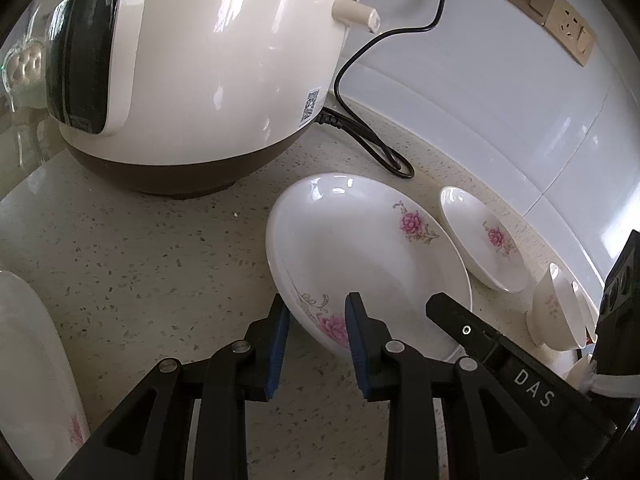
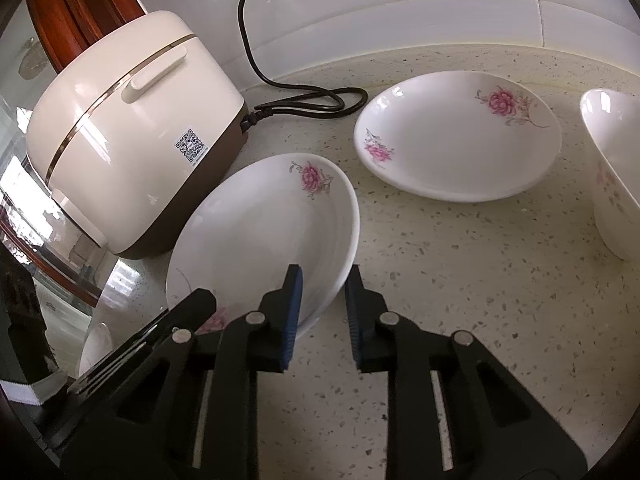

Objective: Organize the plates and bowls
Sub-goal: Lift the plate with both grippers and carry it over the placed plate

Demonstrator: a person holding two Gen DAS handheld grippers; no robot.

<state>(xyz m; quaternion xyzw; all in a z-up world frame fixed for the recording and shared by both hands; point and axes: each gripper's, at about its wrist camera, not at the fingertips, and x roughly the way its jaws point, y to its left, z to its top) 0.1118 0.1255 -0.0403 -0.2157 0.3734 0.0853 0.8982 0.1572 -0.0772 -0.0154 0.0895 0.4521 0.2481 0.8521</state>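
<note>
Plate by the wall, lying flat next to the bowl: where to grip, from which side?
Near rim, from the front, pinched across the lip. The free plate lies flat and shallow, its flared rim raised off the counter, so a pinch should fit. The wall is close behind, the bowl to its right. Left gripper and right gripper hold the tilted plate.
</note>
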